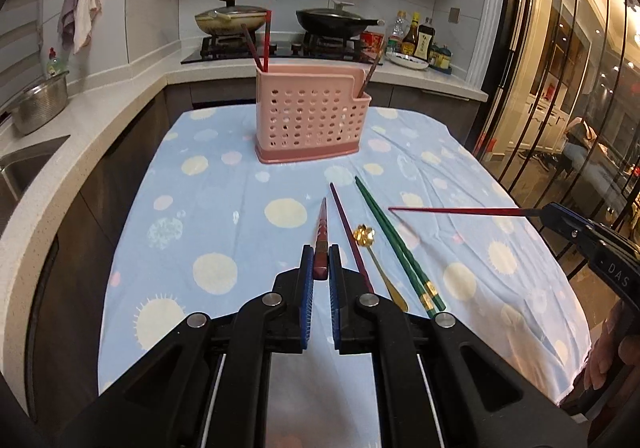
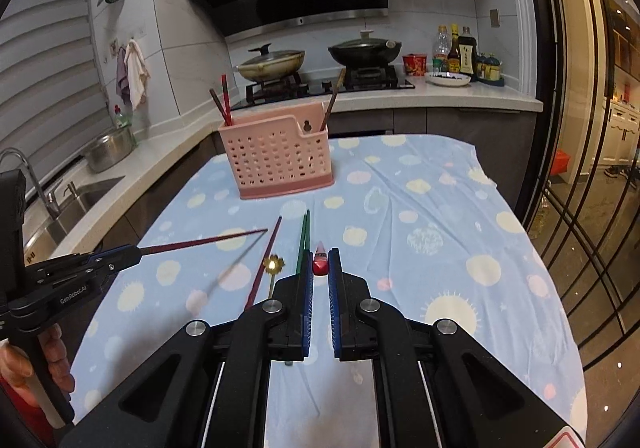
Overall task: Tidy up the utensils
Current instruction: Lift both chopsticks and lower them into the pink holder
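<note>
Two red chopsticks are off the cloth: our left gripper (image 1: 321,262) is clamped on one patterned chopstick (image 1: 321,238), our right gripper (image 2: 320,264) pinches the other chopstick (image 2: 321,262). A purple chopstick (image 1: 348,232), gold spoon (image 1: 366,238) and green pair (image 1: 392,236) lie on the tablecloth (image 1: 224,207), before the pink holder (image 1: 310,117)

Right gripper (image 2: 320,268) jaws clamp a red chopstick (image 2: 321,263) end-on. Left gripper (image 2: 134,254) holds a dark red chopstick (image 2: 208,242) above the spotted blue surface (image 2: 440,215).
</note>
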